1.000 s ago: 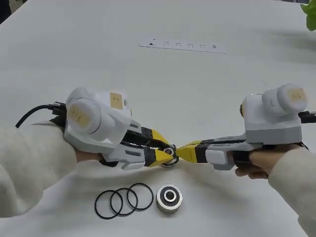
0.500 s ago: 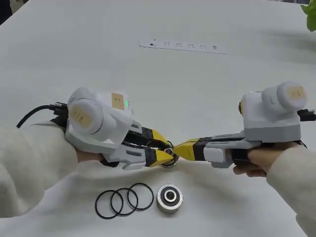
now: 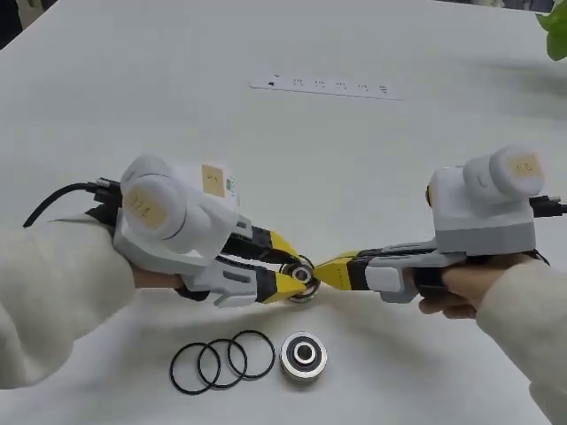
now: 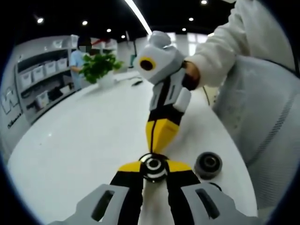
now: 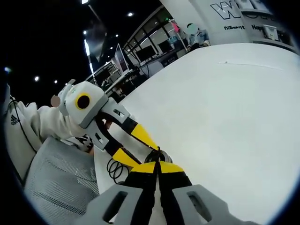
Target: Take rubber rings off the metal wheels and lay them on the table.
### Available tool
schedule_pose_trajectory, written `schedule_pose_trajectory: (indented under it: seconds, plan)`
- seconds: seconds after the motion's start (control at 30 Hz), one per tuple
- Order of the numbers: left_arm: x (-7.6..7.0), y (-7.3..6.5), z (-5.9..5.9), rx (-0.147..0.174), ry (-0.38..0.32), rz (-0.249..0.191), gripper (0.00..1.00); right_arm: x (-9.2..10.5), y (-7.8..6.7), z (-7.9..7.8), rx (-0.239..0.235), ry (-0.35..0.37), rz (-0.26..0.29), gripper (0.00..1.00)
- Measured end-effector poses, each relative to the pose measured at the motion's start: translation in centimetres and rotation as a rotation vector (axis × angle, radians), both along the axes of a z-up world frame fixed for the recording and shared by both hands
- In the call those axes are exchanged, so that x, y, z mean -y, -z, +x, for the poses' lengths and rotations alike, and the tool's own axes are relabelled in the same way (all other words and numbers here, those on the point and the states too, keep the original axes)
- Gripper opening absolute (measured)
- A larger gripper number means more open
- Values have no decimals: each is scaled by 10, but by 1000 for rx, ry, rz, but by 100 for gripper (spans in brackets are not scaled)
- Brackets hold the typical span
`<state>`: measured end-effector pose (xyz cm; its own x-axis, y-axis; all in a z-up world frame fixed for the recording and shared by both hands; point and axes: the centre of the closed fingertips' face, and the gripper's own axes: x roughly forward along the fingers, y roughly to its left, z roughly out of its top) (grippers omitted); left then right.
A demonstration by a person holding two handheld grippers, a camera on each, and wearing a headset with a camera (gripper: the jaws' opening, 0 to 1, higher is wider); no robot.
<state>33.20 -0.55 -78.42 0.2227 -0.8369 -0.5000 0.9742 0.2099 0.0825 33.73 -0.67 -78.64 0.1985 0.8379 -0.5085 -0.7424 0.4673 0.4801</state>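
My left gripper [image 3: 297, 272] is shut on a small metal wheel [image 3: 302, 274], held just above the white table [image 3: 354, 177]. From the right, my right gripper [image 3: 321, 268] meets the wheel's rim, jaws shut on its black rubber ring [image 5: 157, 153]. In the left gripper view the wheel [image 4: 153, 168] sits between my yellow jaws, and the right gripper [image 4: 157, 149] touches it from above. Three loose rubber rings [image 3: 221, 359] lie overlapping on the table in front of the grippers. A bare metal wheel [image 3: 304, 354] lies flat beside them.
A white power strip [image 3: 328, 83] lies farther back on the table. A black cable [image 3: 53, 202] trails from the left gripper. Green plant leaves [image 3: 558, 27] show at the far right corner. A person stands by shelves [image 4: 77, 58] across the room.
Both grippers stay joined at the wheel. The right gripper has edged slightly left, and the wheel's face shows a little more.
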Motion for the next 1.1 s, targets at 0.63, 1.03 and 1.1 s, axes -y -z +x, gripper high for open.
schedule_pose_trajectory:
  seconds: [0.63, 1.03, 1.1]
  plan:
    - [-33, -42, -24, 6, -35, -37, 50, 1, -19, -7, 30, -15, 7, 0]
    - [-57, -64, -40, 15, -97, -54, 66, -2, -35, -11, 55, -26, 19, 0]
    - [-60, -68, -43, 22, -103, -58, 66, -2, -36, -12, 57, -26, 21, 0]
